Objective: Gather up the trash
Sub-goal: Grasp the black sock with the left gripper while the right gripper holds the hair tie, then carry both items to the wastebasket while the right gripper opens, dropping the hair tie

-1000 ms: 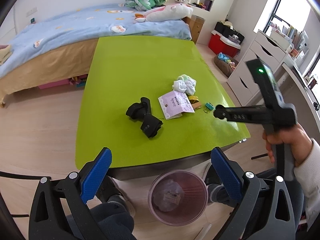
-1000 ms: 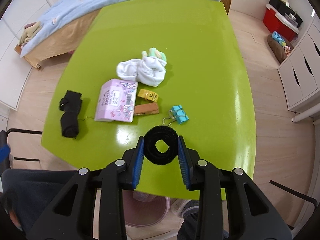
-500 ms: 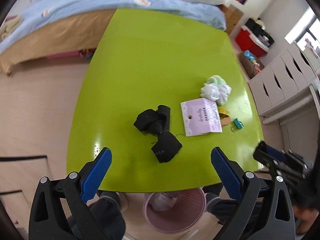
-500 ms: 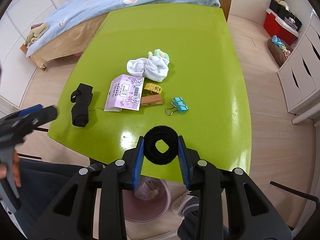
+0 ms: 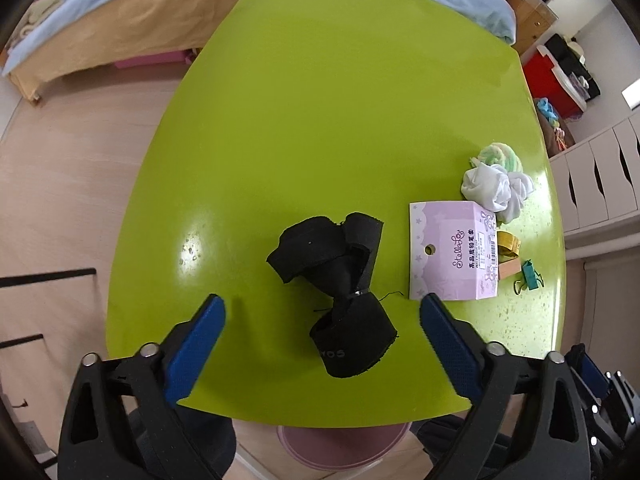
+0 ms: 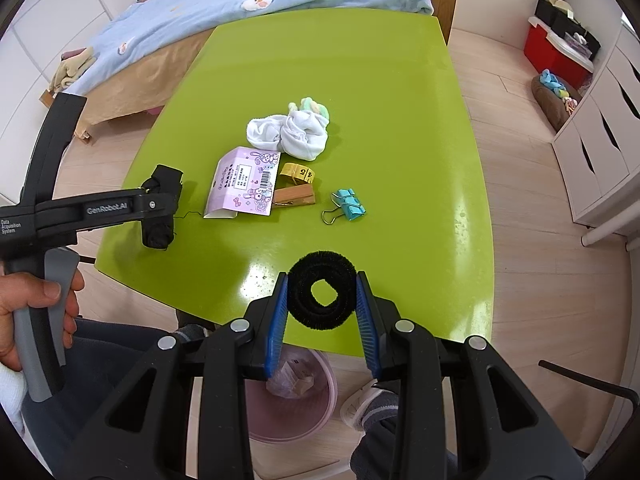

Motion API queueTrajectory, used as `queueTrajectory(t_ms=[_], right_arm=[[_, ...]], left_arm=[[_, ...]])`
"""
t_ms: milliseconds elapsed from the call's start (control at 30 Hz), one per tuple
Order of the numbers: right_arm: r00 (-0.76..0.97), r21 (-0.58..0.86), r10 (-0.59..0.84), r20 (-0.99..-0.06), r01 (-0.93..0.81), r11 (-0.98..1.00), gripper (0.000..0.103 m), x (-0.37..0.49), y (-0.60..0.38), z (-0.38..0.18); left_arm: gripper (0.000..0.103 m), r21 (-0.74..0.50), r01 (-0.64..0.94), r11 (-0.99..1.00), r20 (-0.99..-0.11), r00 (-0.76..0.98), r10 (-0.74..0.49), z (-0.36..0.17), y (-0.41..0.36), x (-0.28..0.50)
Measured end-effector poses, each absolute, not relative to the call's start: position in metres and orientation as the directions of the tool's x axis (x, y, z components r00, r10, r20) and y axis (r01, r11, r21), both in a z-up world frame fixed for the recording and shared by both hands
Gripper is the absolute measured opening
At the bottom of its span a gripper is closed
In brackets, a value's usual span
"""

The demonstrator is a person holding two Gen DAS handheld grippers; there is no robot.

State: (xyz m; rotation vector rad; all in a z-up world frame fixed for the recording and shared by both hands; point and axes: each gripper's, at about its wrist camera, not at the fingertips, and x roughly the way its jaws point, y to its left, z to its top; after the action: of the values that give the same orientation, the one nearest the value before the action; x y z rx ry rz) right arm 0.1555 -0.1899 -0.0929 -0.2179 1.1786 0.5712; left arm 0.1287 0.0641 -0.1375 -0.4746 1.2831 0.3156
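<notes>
- Lime-green and glossy, the surface (image 5: 320,120) has rounded corners and stands on a pale wooden floor (image 6: 540,240); at its far edge is a bed (image 6: 240,12) with a light-blue printed cover.
- White drawer fronts (image 6: 600,160) line the right side of the room, with a red bin (image 6: 548,48) beyond them.
- Under the near edge of the surface stands a pink trash basket (image 6: 296,400) with crumpled wrapping inside.
- Left hand-held gripper (image 5: 320,308): its jaws stand wide and have just been closing a little. They hang over the black cloth piece (image 5: 340,288), which lies between the blue pads without either pad touching it.
- Right hand-held gripper (image 6: 322,300): its pads press on both sides of a black fuzzy ring (image 6: 322,294), held above the near part of the surface.
- A lilac printed card packet (image 6: 244,188) lies right of the black cloth, with a loose thread between them.
- Just beside the packet are a rolled yellow tape measure (image 6: 298,174) and a wooden clothespin (image 6: 294,196); a teal binder clip (image 6: 348,208) lies a little further right.
- Behind these sits a bunch of white socks (image 6: 288,134) with a pastel green one on the far side.
- A person's hand (image 6: 24,312) grips the left tool's grey handle.
</notes>
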Motion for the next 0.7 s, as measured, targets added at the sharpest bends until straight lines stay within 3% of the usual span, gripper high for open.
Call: queueTrajectory(t_ms=[100,167,267,467,700], right_arm=[[0.261,0.131,0.307,-0.915,-0.528,0.839,0.032,0.156,-0.190,-0.093],[0.262,0.131,0.307,-0.915,-0.528,0.839,0.032,0.156,-0.189,-0.093],[0.262,0.130,0.308,-0.915,-0.530,0.838,0.032,0.156,-0.189,-0.092],[0.265,0.132,0.312,-0.912,-0.531,0.837,0.032,0.156,-0.188,-0.090],[0.274,0.131,0.318,-0.908,-0.535,0.834,0.032,0.149,-0.190,-0.085]], left_arm=[[0.070,-0.162,-0.458,0.874,-0.963,0.267,-0.039,-0.137,0.061,0.130],[0.053,-0.166,-0.446,0.880,-0.962,0.270,-0.044,-0.137,0.062,0.132],[0.039,-0.184,-0.419,0.889,-0.957,0.284,-0.064,-0.136,0.060,0.131],[0.028,-0.183,-0.353,0.917,-0.944,0.325,-0.064,-0.129,0.056,0.127],[0.025,-0.164,-0.254,0.953,-0.920,0.389,-0.055,-0.110,0.047,0.112]])
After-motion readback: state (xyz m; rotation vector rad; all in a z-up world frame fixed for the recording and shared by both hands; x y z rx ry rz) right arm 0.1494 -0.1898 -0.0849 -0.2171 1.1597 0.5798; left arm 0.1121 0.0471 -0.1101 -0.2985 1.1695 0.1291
